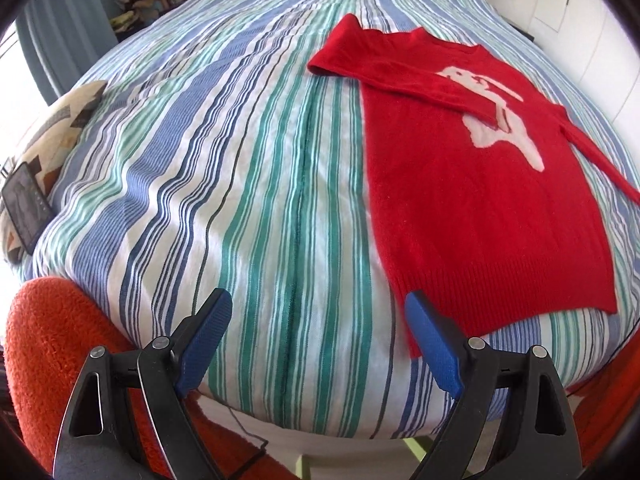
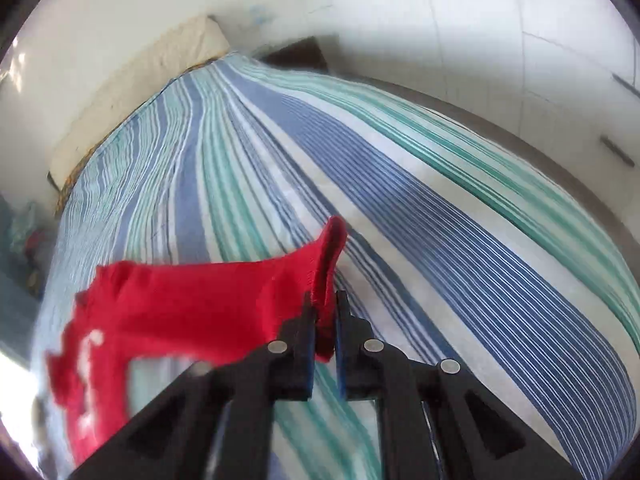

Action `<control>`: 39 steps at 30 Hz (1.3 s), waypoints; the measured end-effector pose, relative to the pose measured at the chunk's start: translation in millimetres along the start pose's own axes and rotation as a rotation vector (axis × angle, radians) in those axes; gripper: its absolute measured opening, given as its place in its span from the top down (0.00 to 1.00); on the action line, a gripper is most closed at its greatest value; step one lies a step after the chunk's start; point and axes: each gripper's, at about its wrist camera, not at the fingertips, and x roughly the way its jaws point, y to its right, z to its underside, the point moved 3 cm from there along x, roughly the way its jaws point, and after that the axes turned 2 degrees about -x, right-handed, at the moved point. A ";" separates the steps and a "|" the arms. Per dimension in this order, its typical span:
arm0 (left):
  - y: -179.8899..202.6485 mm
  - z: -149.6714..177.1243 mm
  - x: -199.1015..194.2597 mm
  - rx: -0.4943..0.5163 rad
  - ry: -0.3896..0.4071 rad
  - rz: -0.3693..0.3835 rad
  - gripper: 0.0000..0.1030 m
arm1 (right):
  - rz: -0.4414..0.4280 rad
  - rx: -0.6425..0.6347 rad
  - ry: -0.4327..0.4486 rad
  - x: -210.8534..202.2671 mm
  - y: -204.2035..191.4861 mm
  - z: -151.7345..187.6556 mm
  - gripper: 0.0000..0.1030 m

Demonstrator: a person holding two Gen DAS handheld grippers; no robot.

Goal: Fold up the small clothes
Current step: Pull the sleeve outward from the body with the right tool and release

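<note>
At the far left a phone [image 1: 27,207] leaned against a patterned cushion [image 1: 60,120] on the edge of the striped bedspread [image 1: 240,160]. The left gripper [image 1: 316,328] hung above the near edge of the bed with its jaws wide apart and nothing between them, its right pad just beside the hem corner of the red sweater [image 1: 480,208]. The sweater lay flat to the right of the bed's middle seam, one sleeve [image 1: 400,76] already folded across the white figure on its chest. Further right, the right gripper [image 2: 325,320] was pinched tight on the cuff of the other sleeve [image 2: 224,292], lifted off the bedspread. The grip held only a thin edge of knit, so a quick pull could slip it free, or drag the body and undo the first fold.
</note>
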 end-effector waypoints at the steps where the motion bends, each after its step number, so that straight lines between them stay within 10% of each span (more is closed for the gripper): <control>1: -0.9 0.0 -0.7 -0.002 0.002 -0.001 0.13 | -0.009 0.039 -0.010 2.5 10.3 1.9 0.93; 12: -17.1 1.8 5.2 -0.077 -0.031 0.003 0.13 | 0.106 0.096 -0.096 27.7 38.5 18.7 0.95; 22: -11.0 -1.4 11.5 -0.068 -0.042 0.010 0.13 | -0.010 0.032 -0.069 -16.0 37.9 -4.5 0.86; 24: -6.9 -2.2 10.7 -0.046 -0.041 -0.005 0.13 | -0.088 -0.029 -0.077 -13.3 12.8 -7.8 0.78; 26: -4.6 -2.8 4.2 -0.022 -0.025 -0.022 0.13 | -0.101 -0.070 -0.106 0.7 -5.8 -4.1 0.38; 28: -3.9 -5.9 -5.7 -0.001 -0.007 -0.030 0.13 | -0.025 -0.100 -0.166 23.0 -8.4 8.0 0.36; 31: 7.3 -25.8 -23.5 0.101 0.041 -0.029 0.13 | 0.079 -0.118 -0.173 32.7 4.9 25.2 0.56; 36: 75.9 -104.4 -44.6 0.358 0.173 0.078 0.06 | 0.092 -0.121 -0.112 -23.3 -0.4 30.4 0.55; 39: 135.2 -143.5 -21.3 0.506 0.104 0.248 0.05 | 0.099 -0.250 -0.063 -73.5 -20.5 46.6 0.50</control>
